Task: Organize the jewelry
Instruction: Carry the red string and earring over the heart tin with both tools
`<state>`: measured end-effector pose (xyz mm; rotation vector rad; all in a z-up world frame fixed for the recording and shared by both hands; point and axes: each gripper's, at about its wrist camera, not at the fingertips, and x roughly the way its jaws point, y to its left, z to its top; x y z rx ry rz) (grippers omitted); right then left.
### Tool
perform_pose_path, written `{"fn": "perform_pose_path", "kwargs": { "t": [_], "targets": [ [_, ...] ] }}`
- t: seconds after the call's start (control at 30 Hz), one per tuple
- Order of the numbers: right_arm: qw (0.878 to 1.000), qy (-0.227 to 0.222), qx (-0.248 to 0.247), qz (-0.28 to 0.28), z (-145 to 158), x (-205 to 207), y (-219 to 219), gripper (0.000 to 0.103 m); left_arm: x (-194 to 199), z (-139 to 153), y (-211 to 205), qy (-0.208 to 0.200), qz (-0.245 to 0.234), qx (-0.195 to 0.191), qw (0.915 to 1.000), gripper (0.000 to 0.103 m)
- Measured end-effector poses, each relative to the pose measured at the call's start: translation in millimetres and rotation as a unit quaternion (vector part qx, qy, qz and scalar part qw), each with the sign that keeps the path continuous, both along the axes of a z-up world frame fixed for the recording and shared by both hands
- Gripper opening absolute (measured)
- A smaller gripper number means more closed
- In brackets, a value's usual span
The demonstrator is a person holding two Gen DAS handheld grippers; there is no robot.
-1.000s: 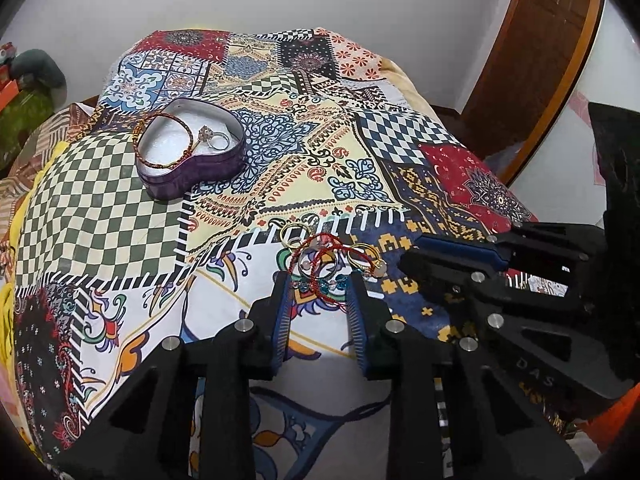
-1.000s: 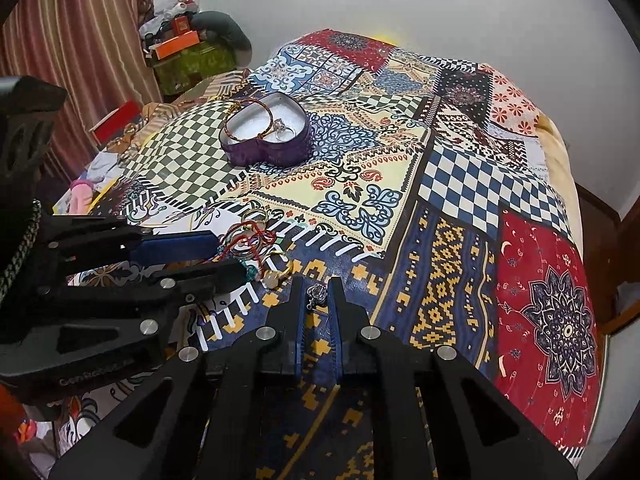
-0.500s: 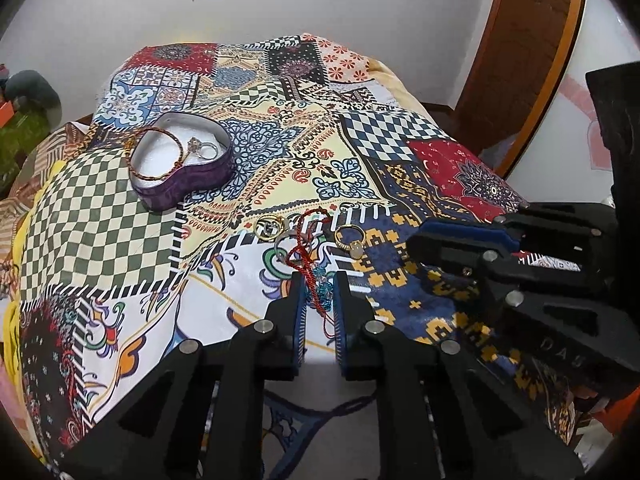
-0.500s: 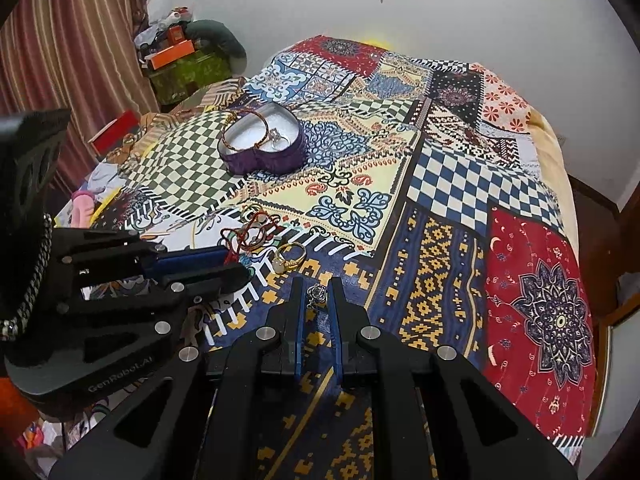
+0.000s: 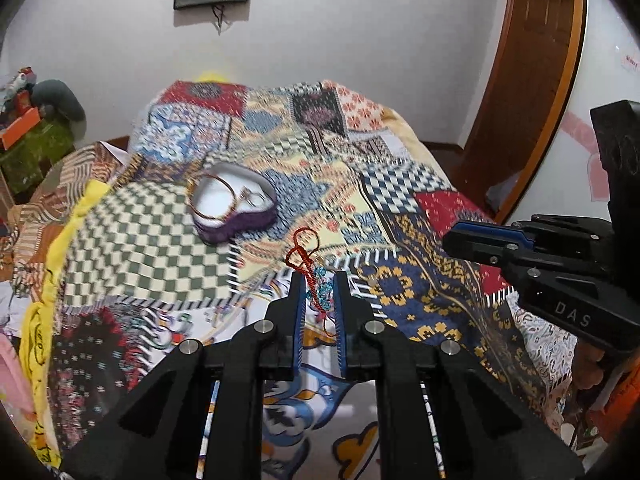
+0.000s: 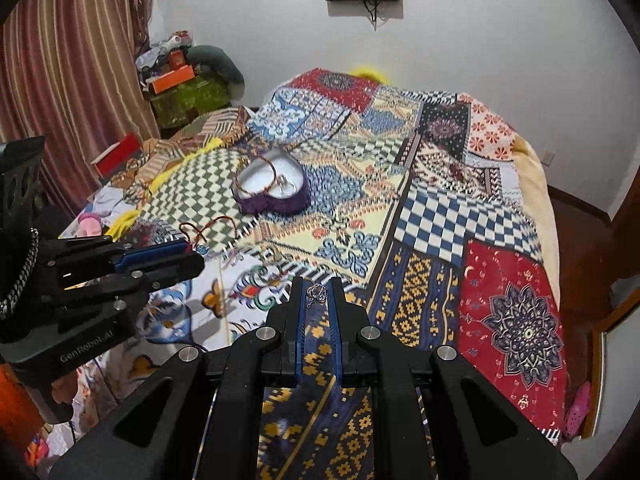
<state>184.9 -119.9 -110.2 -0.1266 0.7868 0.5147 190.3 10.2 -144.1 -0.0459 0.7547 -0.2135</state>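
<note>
My left gripper point(image 5: 319, 280) is shut on a red cord bracelet with blue beads point(image 5: 314, 276) and holds it above the bed; its loop also shows in the right wrist view point(image 6: 208, 229). My right gripper point(image 6: 317, 285) is shut on a small silver ring point(image 6: 317, 293), lifted off the quilt. A purple heart-shaped box point(image 5: 234, 207) sits farther back on the quilt, holding a bangle point(image 5: 210, 196) and a ring. The box also shows in the right wrist view point(image 6: 272, 190). The right gripper point(image 5: 516, 240) is seen to the right in the left wrist view.
A patchwork quilt point(image 6: 432, 216) covers the bed. More jewelry point(image 6: 270, 256) lies on the quilt near the left gripper point(image 6: 160, 260), blurred. Clutter and a green box point(image 6: 180, 100) stand at the far left by a curtain. A wooden door point(image 5: 532, 60) is at the right.
The left gripper closed on the red bracelet and lifted it off the quilt. Both grippers rose and the view tilted up. The right gripper kept its ring.
</note>
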Motion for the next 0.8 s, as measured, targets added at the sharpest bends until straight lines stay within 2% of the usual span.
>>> {"fn": "perform_pose_path", "kwargs": {
  "t": [0.43,0.8],
  "targets": [
    [0.999,-0.040,0.023,-0.001,38.8,4.7,20.3,0.010,-3.2,34.6,39.1,-0.047,0.025,0.010,0.9985,0.012],
    [0.999,-0.041,0.037,0.000,44.2,38.6,47.9,0.010,25.3,37.1,63.0,-0.062,0.041,0.009,0.9972,0.012]
  ]
}}
